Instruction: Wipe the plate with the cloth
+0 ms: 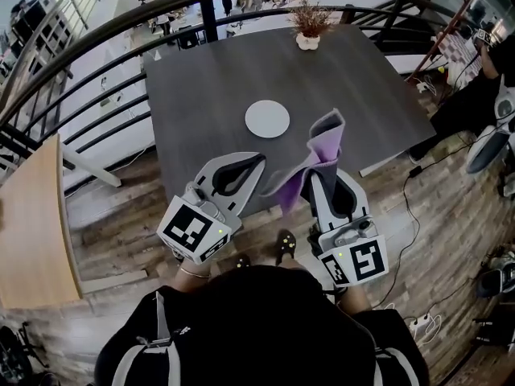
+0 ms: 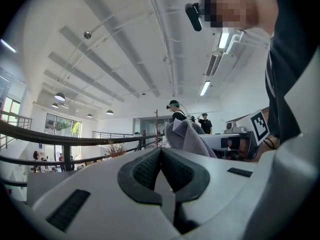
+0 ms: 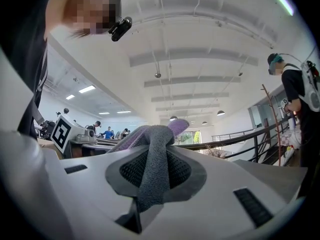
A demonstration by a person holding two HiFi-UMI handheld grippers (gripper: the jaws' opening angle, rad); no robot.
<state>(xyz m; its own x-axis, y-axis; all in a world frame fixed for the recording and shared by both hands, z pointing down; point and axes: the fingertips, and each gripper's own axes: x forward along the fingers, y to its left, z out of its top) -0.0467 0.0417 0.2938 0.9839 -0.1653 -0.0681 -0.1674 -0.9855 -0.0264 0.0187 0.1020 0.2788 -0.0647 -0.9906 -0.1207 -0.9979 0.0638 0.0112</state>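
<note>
My right tongs [image 3: 156, 151] are clamped on the cloth [image 3: 151, 179] — grey on one face, purple on the other — and it sticks up past the tips. My left tongs [image 2: 161, 150] are closed on nothing. Both hover at the near edge of the dark table [image 1: 201, 87]. The white plate [image 1: 267, 119] lies near its middle, apart from the cloth.

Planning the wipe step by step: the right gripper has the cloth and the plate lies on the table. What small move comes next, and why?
Probably carry the right gripper forward and down toward the plate. Its fingers are shut on the cloth, which is short of the plate, near the front edge of the table.
</note>
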